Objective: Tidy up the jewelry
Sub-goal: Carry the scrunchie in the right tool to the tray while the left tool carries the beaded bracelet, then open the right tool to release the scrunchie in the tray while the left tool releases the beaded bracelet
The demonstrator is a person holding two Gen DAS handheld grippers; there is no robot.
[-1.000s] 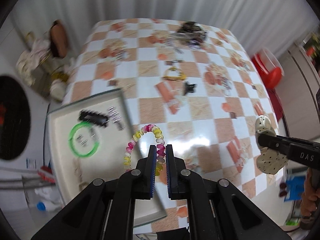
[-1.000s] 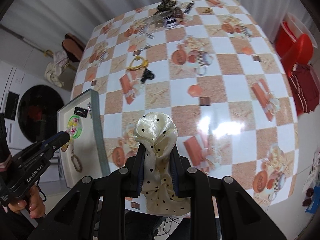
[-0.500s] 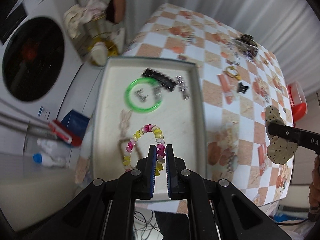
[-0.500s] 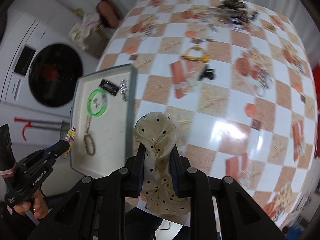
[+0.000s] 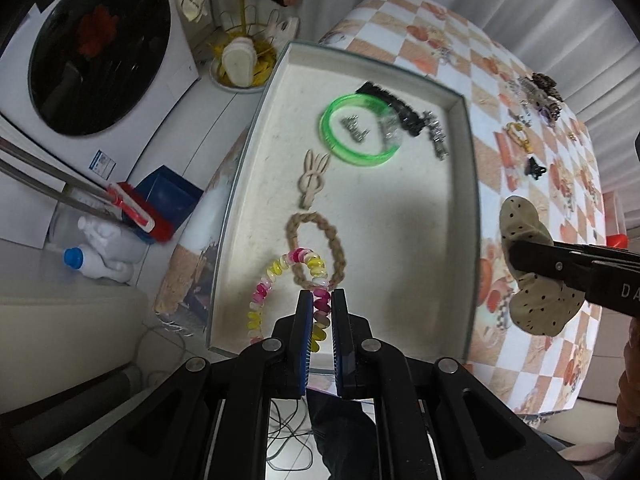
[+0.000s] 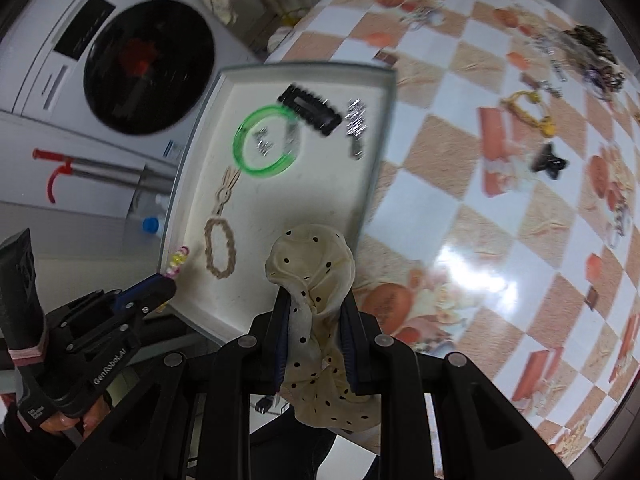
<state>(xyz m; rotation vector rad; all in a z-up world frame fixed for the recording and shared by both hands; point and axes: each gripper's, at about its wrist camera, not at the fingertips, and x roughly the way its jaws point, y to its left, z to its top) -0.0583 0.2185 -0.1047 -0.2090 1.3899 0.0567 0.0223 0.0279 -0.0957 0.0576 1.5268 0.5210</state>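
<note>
**Two grippers loaded over the tray**

Left gripper (image 5: pixel 321 300) clamped on the pink-yellow bead bracelet (image 5: pixel 280 276), hanging above the tray's (image 5: pixel 460 208) near edge, over the braided loop (image 5: pixel 316 248). Right gripper (image 6: pixel 316 304) clenched on the polka-dot scrunchie (image 6: pixel 312 264), at the tray's table-side edge. In tray: green bangle (image 5: pixel 360 130), black clip (image 5: pixel 394 108), bunny clip (image 5: pixel 314 178). More jewelry at the table's (image 6: pixel 460 208) far edge.

place: home laundry corner | cues: washing machine (image 5: pixel 96 44); detergent bottle (image 5: pixel 98 258); table (image 6: pixel 500 208) with checkered oilcloth
</note>
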